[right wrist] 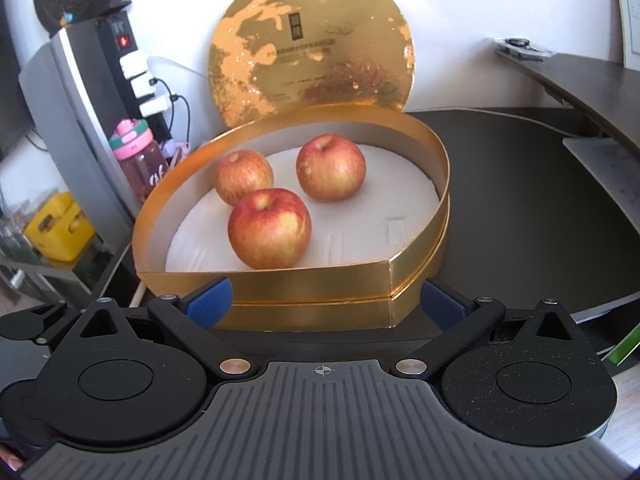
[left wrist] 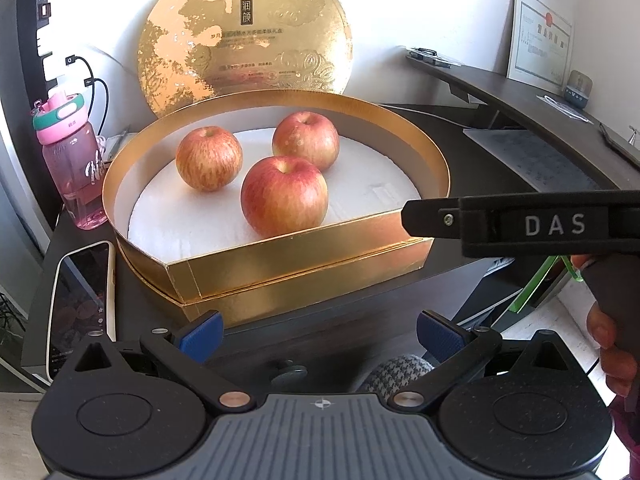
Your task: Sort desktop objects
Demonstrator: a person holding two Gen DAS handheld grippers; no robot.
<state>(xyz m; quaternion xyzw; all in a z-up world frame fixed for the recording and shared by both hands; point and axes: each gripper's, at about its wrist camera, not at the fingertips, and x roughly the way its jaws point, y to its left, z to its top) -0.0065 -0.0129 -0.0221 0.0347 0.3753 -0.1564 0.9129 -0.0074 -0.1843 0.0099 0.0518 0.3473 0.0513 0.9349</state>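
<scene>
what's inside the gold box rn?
Three apples sit on a white liner inside the gold box. Anything beneath the liner is hidden. Both sets of jaws are open, outside the box.

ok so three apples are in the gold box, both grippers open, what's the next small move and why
Probably ease the right gripper forward over the gold box rim toward the nearest apple. It sits closest to that wall, apart from the other two, and the jaws are open and empty.

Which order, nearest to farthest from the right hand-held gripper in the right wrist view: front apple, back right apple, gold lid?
From the right hand-held gripper:
1. Front apple, near the front wall of the gold box, centre-left.
2. Back right apple, deeper in the box.
3. Gold lid, upright behind the box against the wall.
</scene>
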